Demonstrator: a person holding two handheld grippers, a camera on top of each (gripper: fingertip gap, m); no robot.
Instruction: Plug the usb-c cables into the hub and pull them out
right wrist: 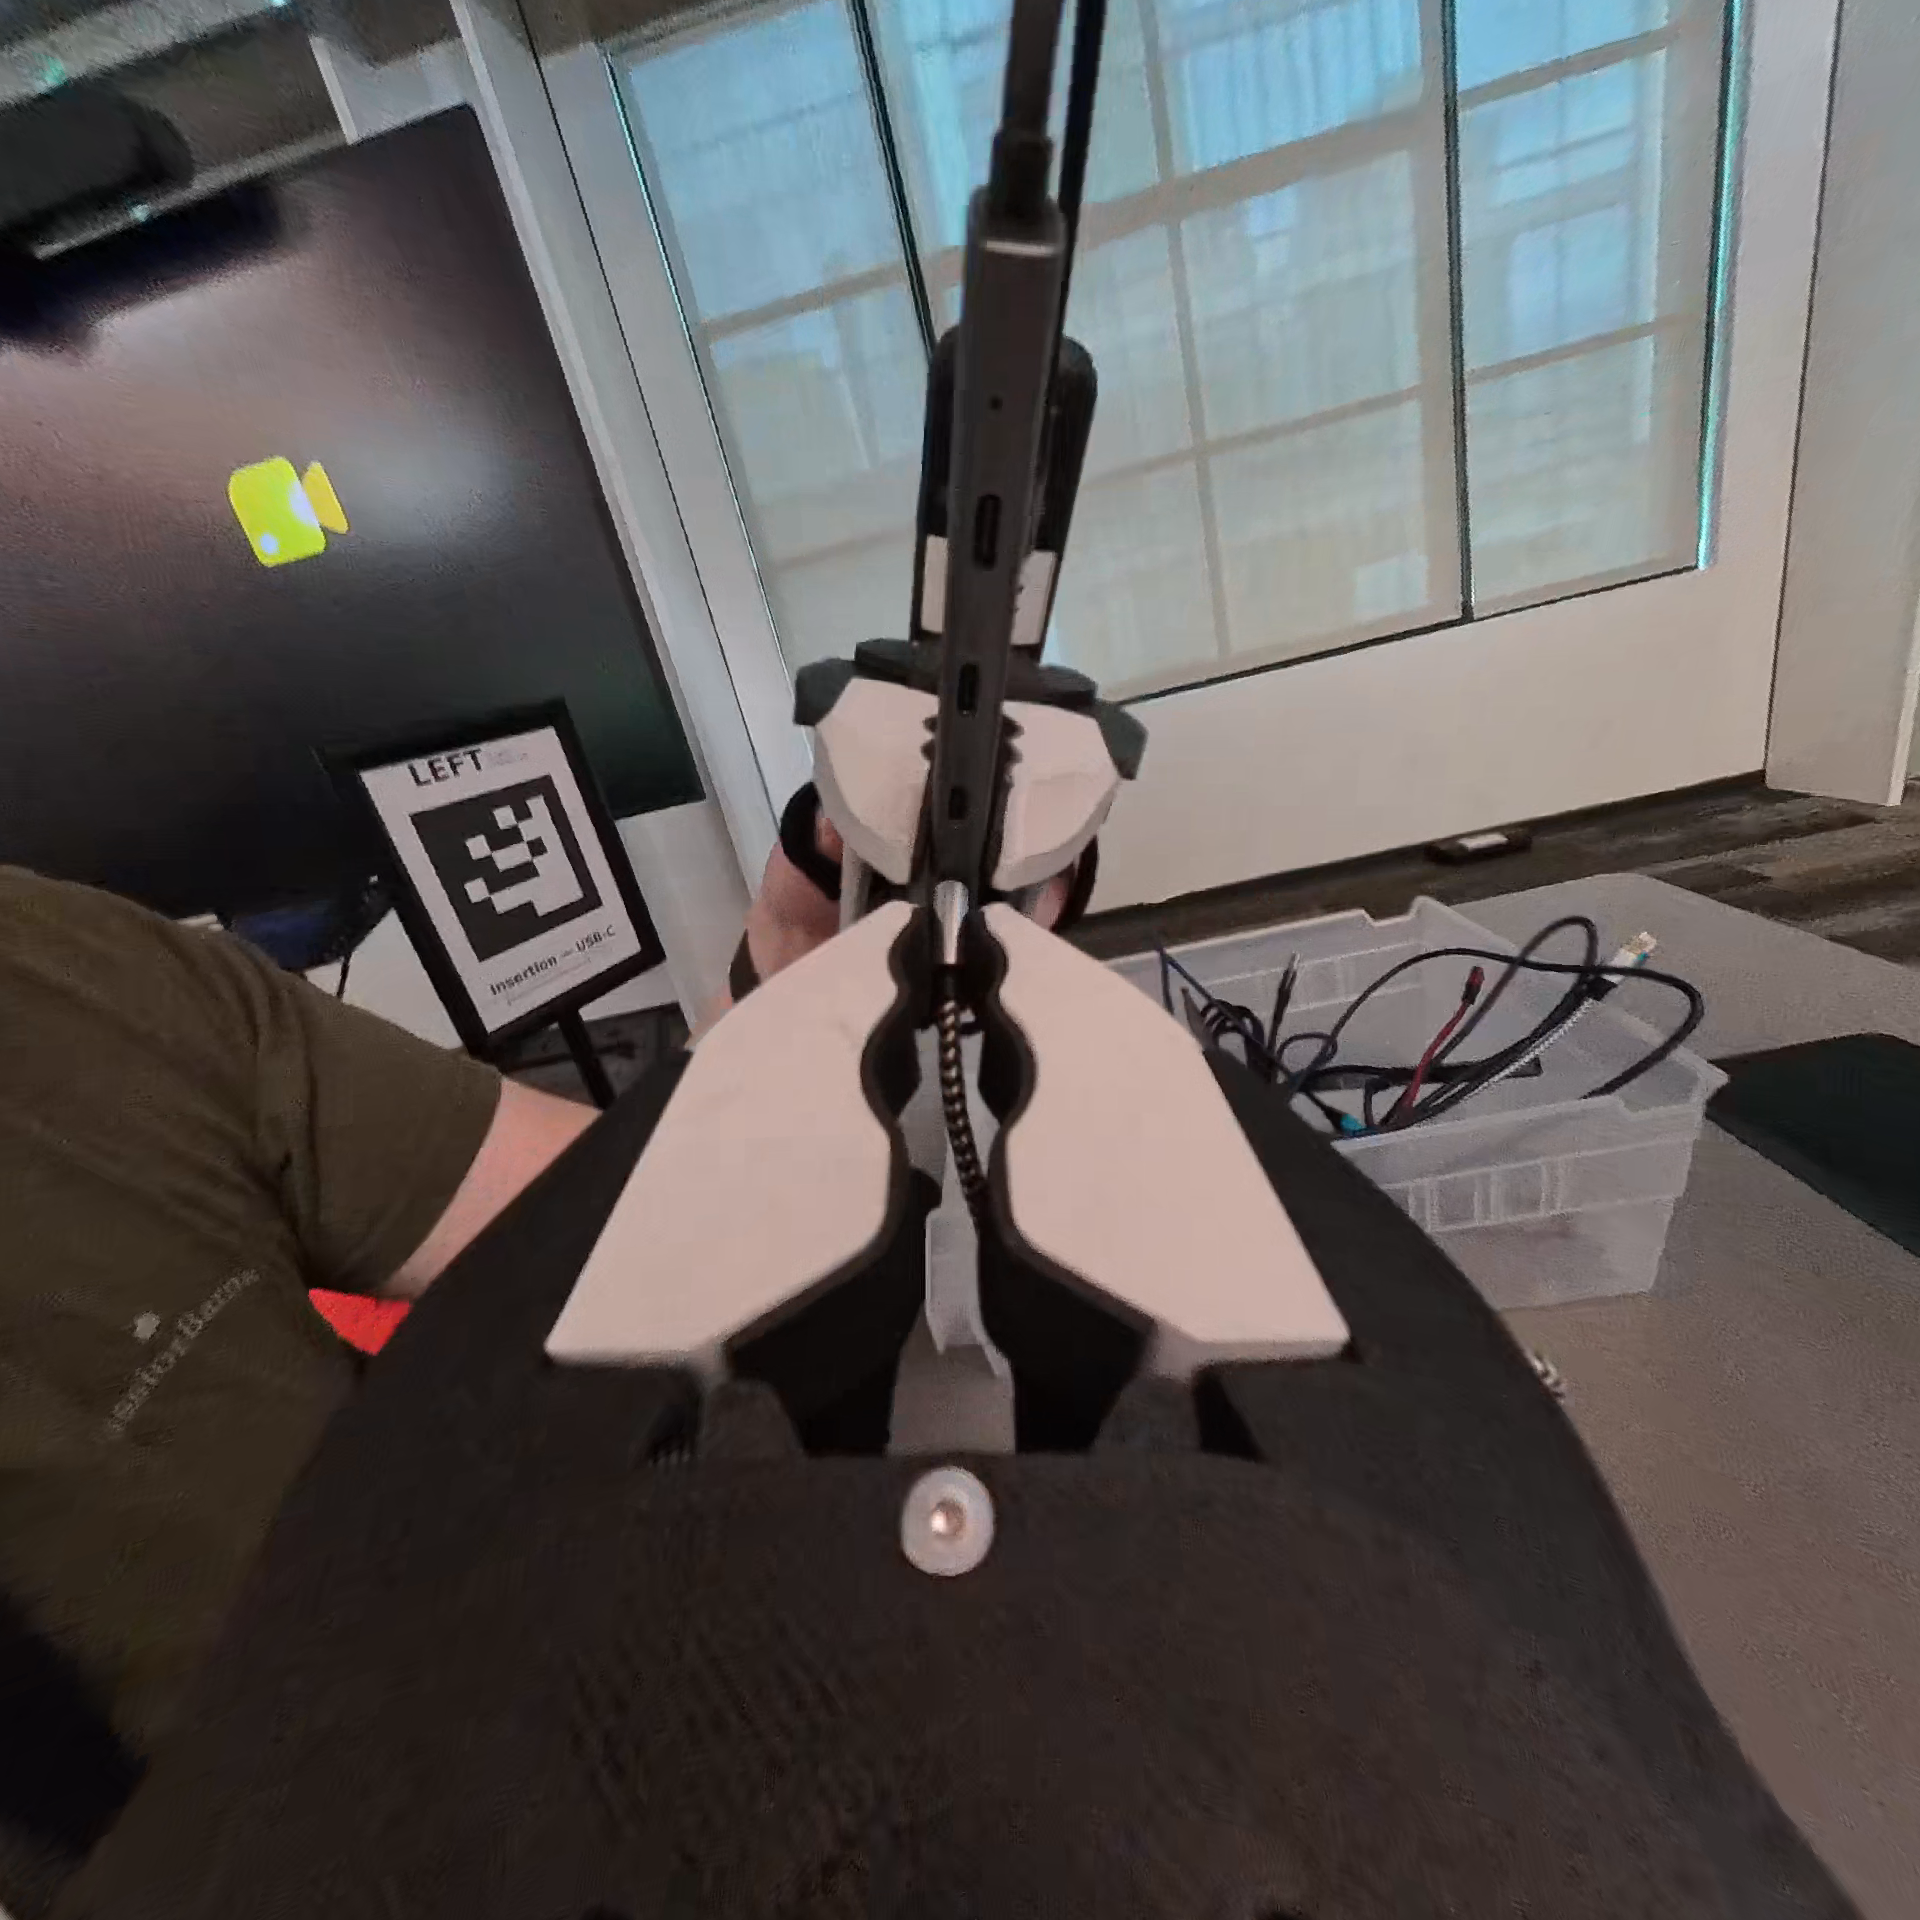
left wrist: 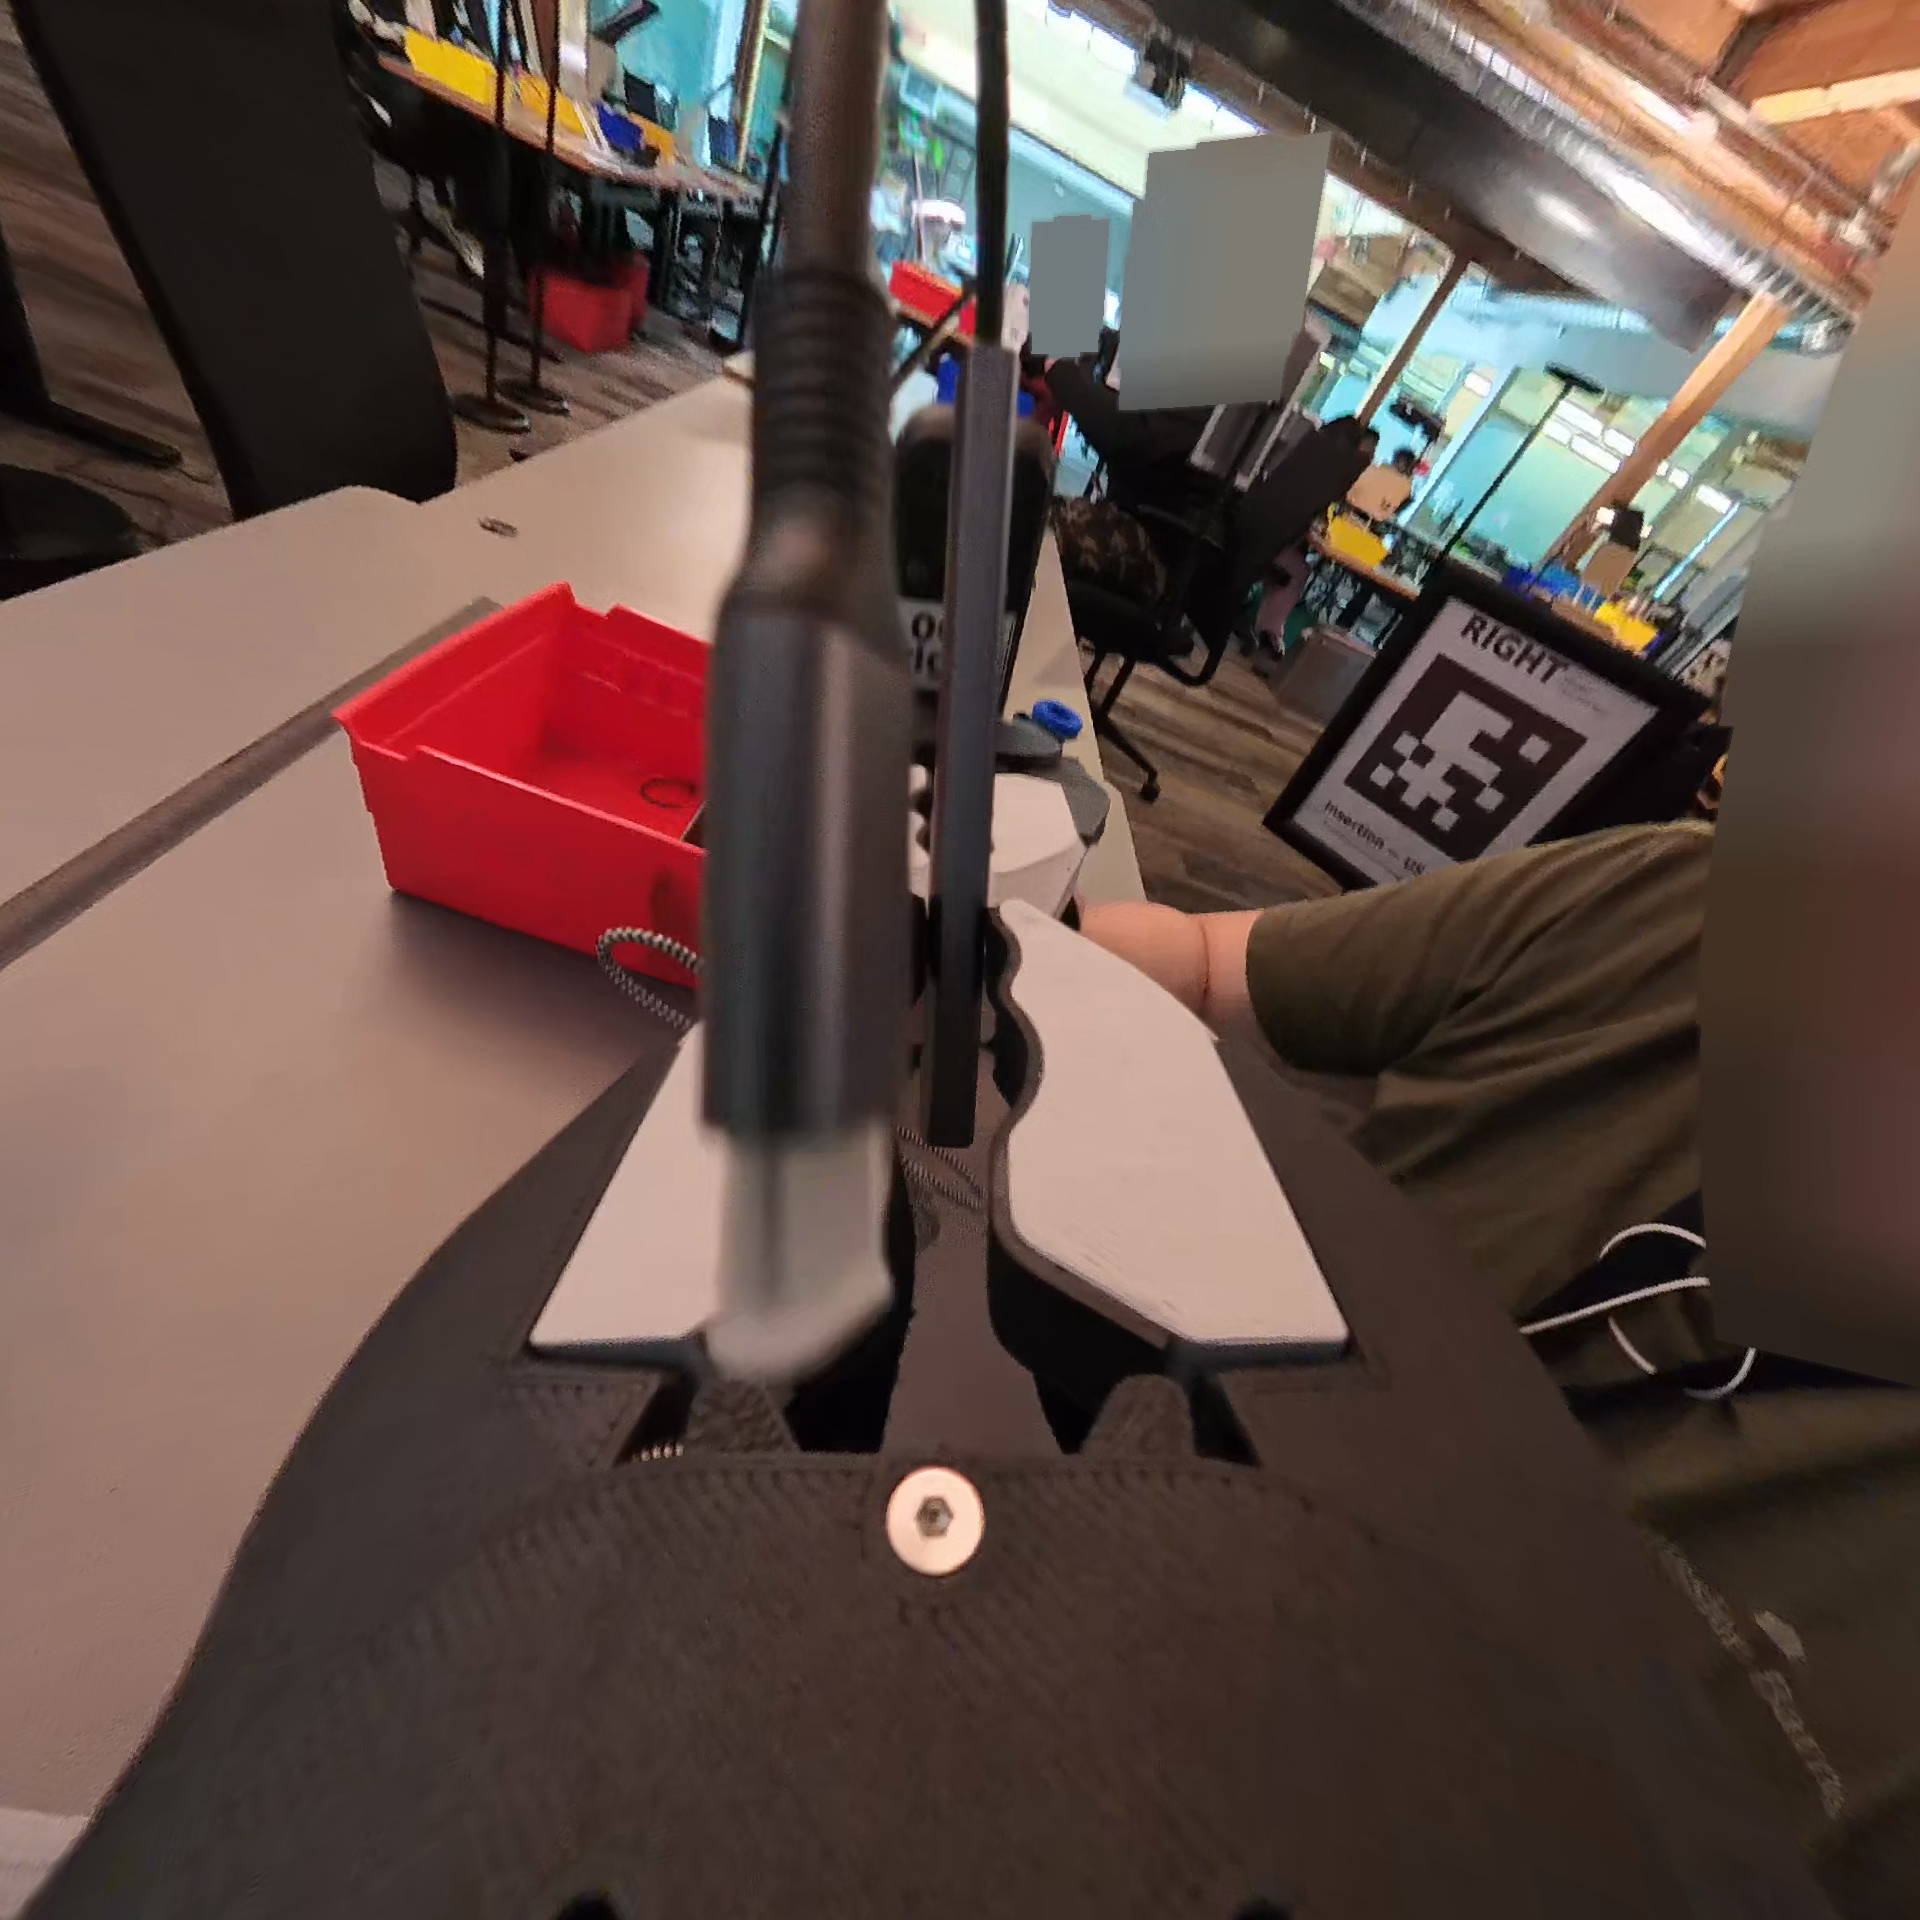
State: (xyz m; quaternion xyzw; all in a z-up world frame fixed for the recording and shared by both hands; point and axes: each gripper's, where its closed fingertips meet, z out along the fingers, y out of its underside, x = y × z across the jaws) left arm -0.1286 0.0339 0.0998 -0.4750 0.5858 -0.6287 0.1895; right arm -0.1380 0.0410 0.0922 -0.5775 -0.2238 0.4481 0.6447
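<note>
Slim grey hub point(right wrist: 977, 582) stands upright, braided cable point(right wrist: 961, 1091) plugged into its lower end.

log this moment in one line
left claw: shut on hub | right claw: shut on braided cable | plug at hub's port

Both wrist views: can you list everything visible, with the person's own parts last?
hub: one, dark grey, upright in the left gripper
braided usb-c cable: one, black-and-white, silver plug at the hub's near end
hanging plug: one, dark with a silver tip, blurred, close to the left camera
red bin: one, on the table
clear bin: one, on the table, holding cables
loose cables: several, mixed colours, in the clear bin
framed signs: two, black-and-white, on the floor
screen: one, dark, against the wall
table: grey
sleeve: olive, person's arm
left gripper: jaws shut on the hub
right gripper: jaws shut on the braided usb-c cable
</note>
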